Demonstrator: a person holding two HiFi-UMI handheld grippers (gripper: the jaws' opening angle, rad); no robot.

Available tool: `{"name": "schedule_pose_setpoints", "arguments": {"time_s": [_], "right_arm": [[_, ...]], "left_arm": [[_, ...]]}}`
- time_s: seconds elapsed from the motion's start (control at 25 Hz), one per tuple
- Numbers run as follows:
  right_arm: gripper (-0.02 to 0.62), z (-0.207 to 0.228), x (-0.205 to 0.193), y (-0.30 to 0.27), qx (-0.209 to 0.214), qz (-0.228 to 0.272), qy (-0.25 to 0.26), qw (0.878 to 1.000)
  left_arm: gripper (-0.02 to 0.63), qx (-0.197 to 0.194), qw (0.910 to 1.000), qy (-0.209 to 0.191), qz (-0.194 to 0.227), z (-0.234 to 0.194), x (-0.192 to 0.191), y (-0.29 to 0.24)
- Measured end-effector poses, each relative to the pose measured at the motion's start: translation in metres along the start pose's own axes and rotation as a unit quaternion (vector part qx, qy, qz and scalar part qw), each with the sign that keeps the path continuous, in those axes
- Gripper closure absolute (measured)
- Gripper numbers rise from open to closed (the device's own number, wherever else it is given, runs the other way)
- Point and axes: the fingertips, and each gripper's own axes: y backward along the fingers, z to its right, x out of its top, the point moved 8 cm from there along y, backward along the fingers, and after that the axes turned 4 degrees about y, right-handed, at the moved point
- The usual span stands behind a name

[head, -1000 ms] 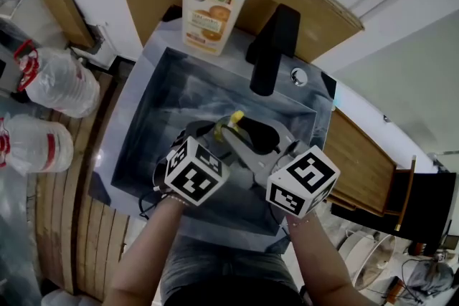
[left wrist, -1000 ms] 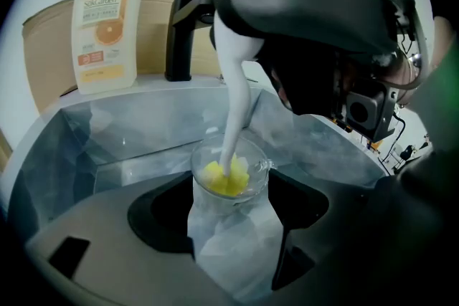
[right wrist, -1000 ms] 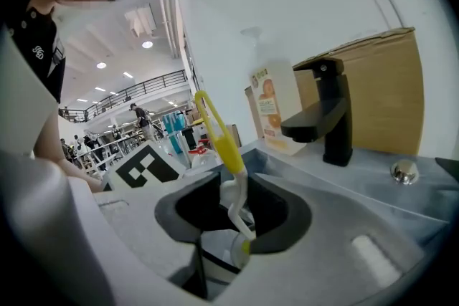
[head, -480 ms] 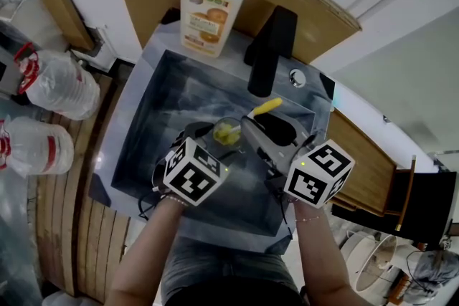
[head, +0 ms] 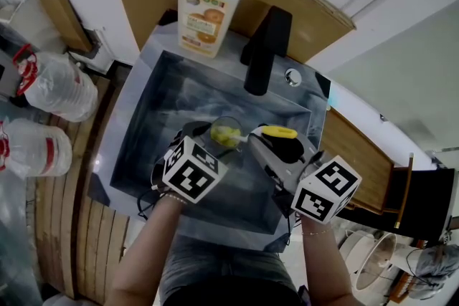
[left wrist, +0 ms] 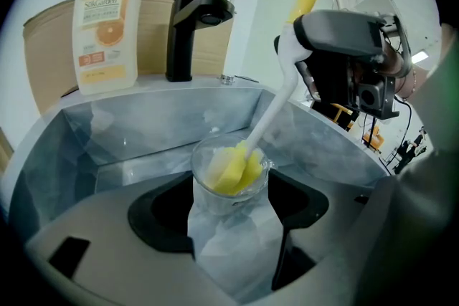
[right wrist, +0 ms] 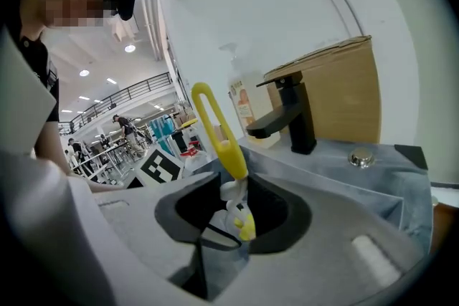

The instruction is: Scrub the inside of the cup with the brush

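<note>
My left gripper [left wrist: 233, 226] was clamped on the cup [left wrist: 229, 186], one jaw on each side of its clear wall below the rim, and it held the cup upright over the sink [head: 165, 104], at the middle of the head view and low centre in the left gripper view. My right gripper [right wrist: 233, 215] was closed on the brush [left wrist: 276, 100], gripping the top of the white shaft where the yellow loop starts; the loop stuck out past the jaws toward the upper left of the right gripper view. The shaft slanted down from the upper right of the left gripper view, and its yellow sponge head [left wrist: 233, 168] sat inside the cup against the wall. I judged the cup to be light and rigid. I could not tell whether it was glass or plastic, so I treated it as breakable. A smooth clear wall like that would probably be slippery once wet, so a hold around the body, firm but not crushing, seemed right, with the rim left free for the brush. The brush looked light too, with a thin plastic shaft I expected to flex a little under side load and a soft head that would squash against the wall. Holding it high gave reach but less control, so I reckoned hard sideways pushes could twist the cup in the left jaws.
</note>
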Motion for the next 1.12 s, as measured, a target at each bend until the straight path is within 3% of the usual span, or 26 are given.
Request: {"name": "schedule_pose_setpoints", "arguments": {"time_s": [0.6,0.88,1.12], "right_arm": [[0.483,-0.033,0.016,-0.011,0.016,0.003,0.006,1.000],[0.485,-0.032,0.032,-0.038,0.038,0.016,0.005,0.999],[0.486,-0.021,0.040,-0.045,0.027,0.027,0.015,0.999]], "left_arm": [[0.267,-0.004,1.0000,-0.004,0.003,0.000,0.000,0.000],[0.267,-0.005,1.0000,-0.004,0.003,-0.001,-0.001,-0.001],[0.267,-0.005,1.0000,-0.004,0.002,-0.001,-0.001,-0.001]]}}
